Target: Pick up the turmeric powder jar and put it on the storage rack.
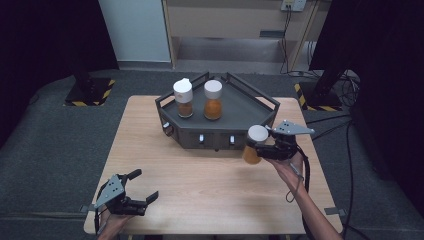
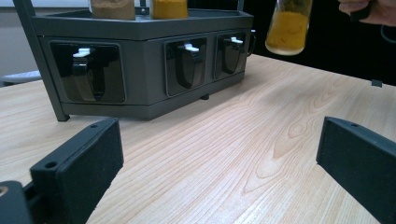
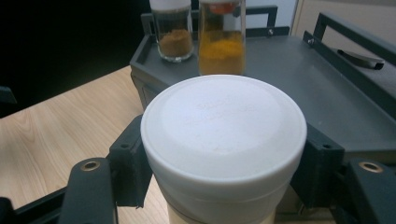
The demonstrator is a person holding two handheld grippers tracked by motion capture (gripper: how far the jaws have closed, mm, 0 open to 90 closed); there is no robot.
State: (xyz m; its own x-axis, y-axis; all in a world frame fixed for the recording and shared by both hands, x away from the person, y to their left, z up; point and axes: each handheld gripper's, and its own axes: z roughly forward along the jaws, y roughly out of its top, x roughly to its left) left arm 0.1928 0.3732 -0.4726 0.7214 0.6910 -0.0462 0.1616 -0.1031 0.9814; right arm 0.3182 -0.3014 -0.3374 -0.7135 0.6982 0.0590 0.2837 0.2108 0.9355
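- Right tool grips the spice jar by its white cap, just beside the rack.
- Left tool rests open over the worktop.
- Risk, I judge: cap twisting loose, or jar clipping the rail.

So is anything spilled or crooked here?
Nothing spilled. The one oddity is the left jar's white cap on the grey rack, which sits tilted, unlike its neighbour's flat cap. The right tongs hold a third jar in the air, lid on.
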